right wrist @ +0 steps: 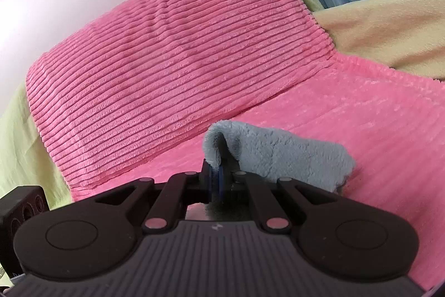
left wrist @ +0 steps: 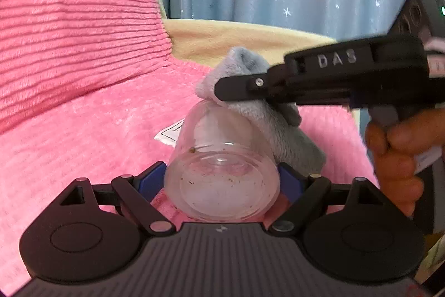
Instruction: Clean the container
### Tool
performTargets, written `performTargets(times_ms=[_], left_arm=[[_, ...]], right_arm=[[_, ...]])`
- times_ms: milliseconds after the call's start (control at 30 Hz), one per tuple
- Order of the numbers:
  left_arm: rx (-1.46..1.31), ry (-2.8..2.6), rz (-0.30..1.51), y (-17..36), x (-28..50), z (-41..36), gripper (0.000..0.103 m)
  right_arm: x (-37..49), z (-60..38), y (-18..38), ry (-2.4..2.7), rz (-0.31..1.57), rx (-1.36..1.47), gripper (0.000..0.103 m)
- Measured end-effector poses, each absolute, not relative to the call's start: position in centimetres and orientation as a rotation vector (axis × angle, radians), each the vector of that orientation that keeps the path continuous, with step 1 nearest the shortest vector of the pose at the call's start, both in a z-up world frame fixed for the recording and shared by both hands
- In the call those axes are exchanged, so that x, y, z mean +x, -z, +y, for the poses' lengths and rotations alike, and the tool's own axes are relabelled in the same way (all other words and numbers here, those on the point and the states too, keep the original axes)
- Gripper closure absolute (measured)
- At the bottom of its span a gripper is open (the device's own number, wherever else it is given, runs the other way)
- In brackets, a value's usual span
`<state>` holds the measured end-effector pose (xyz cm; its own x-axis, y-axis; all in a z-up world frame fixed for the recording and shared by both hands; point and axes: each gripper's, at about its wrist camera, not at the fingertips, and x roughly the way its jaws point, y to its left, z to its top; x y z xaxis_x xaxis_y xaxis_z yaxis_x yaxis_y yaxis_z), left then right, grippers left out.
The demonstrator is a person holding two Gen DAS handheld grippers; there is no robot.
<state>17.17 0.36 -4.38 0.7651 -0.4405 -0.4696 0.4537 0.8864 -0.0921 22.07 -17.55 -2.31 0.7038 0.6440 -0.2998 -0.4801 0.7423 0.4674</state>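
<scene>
Wiping step: left gripper (left wrist: pixel 222 180) jaws clamp the clear plastic jar (left wrist: pixel 221 171) above the pink blanket (left wrist: pixel 83 144). Right gripper (right wrist: pixel 215 180) jaws pinch the grey cloth (left wrist: pixel 250 113) at the jar mouth. Next: push the cloth inside.

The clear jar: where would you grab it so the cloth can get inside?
Around its closed base end, from both sides, as the left gripper does now. The clear jar lies on its side, round walls fitting between the fingers, leaving its far mouth free for the grey cloth held by the right gripper.
</scene>
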Motion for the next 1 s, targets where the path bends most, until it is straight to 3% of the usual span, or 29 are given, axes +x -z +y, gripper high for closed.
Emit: performTargets(times_ms=[467,1000], left_arm=[[0.529,0.433,0.356,5.5,14.1,-4.7,0.018],[0.020,0.513,0.507,4.4,17.1,0.7,0.017]], right_arm=[[20.8,-16.7,1.7,-0.758,0.514,0.315,0.102],[21.3,-17.7,2.1,-0.634,0.477,0.343,0.101]])
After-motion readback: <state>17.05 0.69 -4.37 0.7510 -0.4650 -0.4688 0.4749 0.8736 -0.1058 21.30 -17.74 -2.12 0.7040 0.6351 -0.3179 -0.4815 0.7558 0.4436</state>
